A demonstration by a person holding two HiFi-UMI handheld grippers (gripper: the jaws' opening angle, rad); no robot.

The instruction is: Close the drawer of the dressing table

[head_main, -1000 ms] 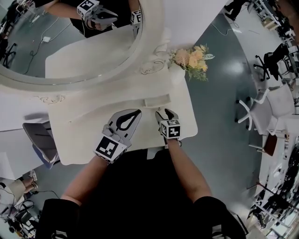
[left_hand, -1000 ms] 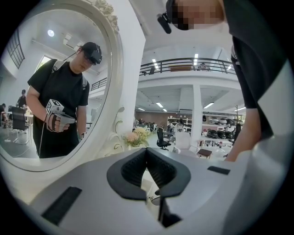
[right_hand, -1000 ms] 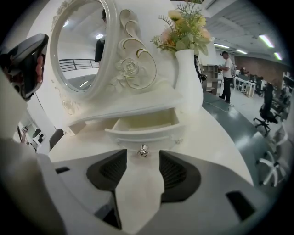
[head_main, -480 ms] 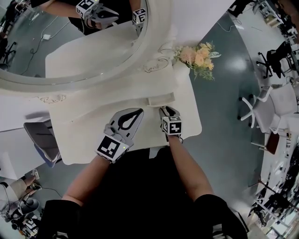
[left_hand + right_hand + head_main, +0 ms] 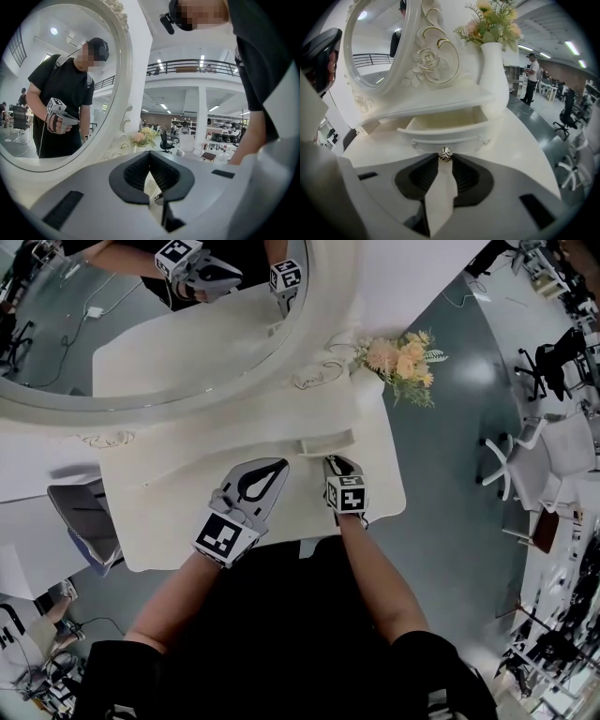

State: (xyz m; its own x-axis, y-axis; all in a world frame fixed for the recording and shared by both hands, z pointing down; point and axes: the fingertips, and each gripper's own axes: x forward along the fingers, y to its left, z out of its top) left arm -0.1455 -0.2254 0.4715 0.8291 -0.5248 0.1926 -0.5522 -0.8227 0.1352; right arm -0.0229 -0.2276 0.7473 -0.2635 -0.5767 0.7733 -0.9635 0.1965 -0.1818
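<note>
The right gripper (image 5: 445,158) is pinching the small metal knob (image 5: 445,153) between its jaw tips, the jaws having just been closing. The drawer (image 5: 440,123) is standing pulled open directly ahead of them. The left gripper (image 5: 149,155) is hovering over the counter (image 5: 520,140), jaws pressed together.

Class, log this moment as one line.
small white drawer: open; right hand-held gripper: just closed on round silver knob; left hand-held gripper: shut, empty

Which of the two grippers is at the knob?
The right gripper: its jaws have just been closing on the drawer knob; the left gripper holds nothing.
</note>
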